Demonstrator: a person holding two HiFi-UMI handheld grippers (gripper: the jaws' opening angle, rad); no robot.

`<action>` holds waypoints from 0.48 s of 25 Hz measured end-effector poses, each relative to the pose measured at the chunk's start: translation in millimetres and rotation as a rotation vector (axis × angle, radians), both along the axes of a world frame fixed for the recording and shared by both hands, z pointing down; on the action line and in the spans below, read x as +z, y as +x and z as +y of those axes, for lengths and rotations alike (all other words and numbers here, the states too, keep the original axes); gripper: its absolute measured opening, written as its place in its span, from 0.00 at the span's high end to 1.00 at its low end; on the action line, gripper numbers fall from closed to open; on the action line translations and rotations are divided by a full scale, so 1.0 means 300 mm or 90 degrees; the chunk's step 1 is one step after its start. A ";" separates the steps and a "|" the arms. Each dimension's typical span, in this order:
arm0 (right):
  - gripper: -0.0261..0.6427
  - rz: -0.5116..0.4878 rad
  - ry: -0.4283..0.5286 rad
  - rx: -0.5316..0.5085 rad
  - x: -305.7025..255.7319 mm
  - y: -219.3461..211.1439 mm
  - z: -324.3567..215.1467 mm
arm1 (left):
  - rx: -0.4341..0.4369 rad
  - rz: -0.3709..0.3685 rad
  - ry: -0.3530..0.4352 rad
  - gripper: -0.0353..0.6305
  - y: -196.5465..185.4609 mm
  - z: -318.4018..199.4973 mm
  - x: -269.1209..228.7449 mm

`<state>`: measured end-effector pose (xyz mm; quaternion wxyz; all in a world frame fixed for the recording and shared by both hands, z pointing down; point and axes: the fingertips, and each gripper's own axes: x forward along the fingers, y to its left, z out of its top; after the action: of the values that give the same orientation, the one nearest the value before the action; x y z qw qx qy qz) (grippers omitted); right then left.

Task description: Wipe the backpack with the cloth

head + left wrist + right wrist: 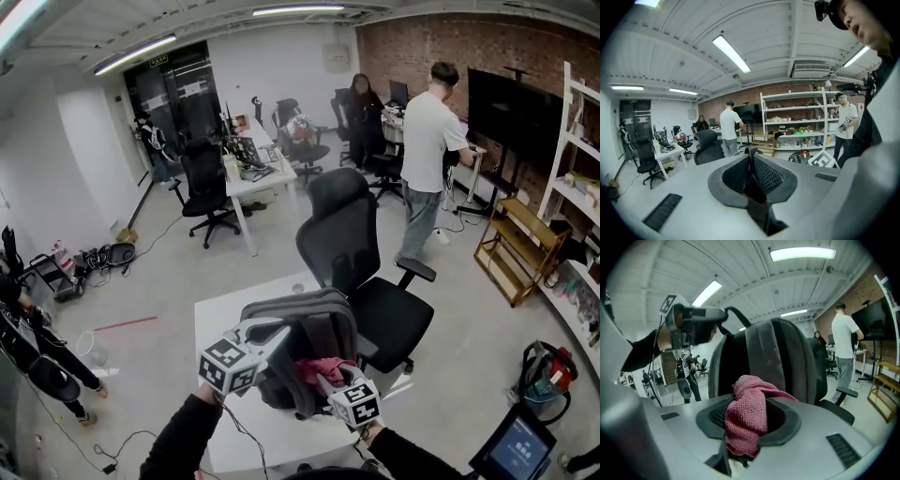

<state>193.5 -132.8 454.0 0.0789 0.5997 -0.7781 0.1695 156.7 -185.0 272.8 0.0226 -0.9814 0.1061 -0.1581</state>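
Both grippers are closed on something. On the white table, the grey-and-black backpack stands upright toward the right edge, with an office chair just beyond that edge. The left gripper has its jaws almost together on a dark strip, which the right gripper view shows to be the loop at the backpack's top, so it holds the bag steady from above. The right gripper is clamped on the pink cloth, which bulges out of the jaws in a bunched wad. That wad hangs right in front of the backpack's face, on the side toward the table's near edge. Whether it presses on the fabric I cannot tell.

As for progress, the setup looks done: the bag is braced and the cloth is gripped and brought up to the panel. No damp streak or cleaned patch shows, so I judge the wiping to be in its early strokes at most. The sides and the far face are probably yet to be covered.
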 end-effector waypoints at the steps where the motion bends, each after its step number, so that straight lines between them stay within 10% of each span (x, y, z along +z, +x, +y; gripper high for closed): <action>1: 0.75 -0.002 -0.024 -0.001 0.065 0.008 0.012 | -0.006 0.003 -0.002 0.88 0.002 0.001 0.002; 12: 0.75 0.023 -0.222 -0.058 0.545 0.099 0.171 | -0.063 0.021 -0.003 0.88 0.016 0.032 0.003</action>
<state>223.3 -81.5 617.5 0.2032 0.5439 -0.7619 0.2871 161.4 -175.5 273.7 0.0110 -0.9776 0.1541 -0.1431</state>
